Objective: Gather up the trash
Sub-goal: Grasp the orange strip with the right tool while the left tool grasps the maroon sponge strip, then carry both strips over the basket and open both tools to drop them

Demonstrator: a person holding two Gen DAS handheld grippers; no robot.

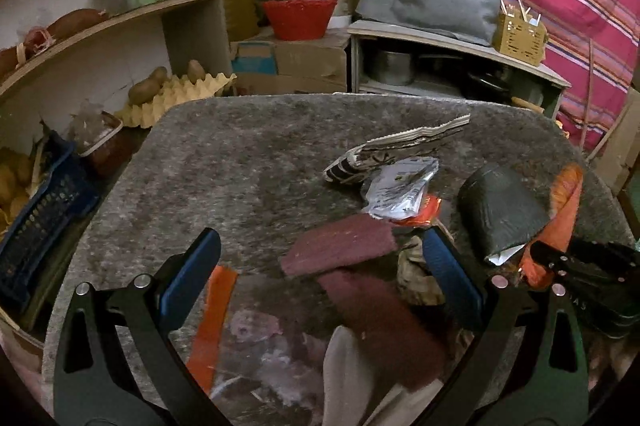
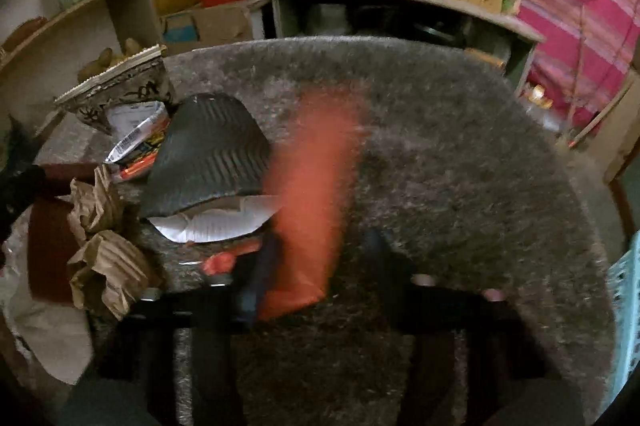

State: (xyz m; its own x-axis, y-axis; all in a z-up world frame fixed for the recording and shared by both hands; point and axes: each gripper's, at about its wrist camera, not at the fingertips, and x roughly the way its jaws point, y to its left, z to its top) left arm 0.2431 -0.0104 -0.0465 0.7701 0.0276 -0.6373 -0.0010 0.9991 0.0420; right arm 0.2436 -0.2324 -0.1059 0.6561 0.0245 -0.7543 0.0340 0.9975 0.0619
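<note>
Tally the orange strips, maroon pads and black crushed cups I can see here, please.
orange strips: 2
maroon pads: 2
black crushed cup: 1
Total: 5

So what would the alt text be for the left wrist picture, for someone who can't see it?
An open black two-finger left gripper with blue pads hovers over a grey fuzzy mat strewn with trash: maroon felt pieces, an orange strip, a crumpled silver wrapper and a dark ribbed paper cup. Cluttered shelves stand behind.
</note>
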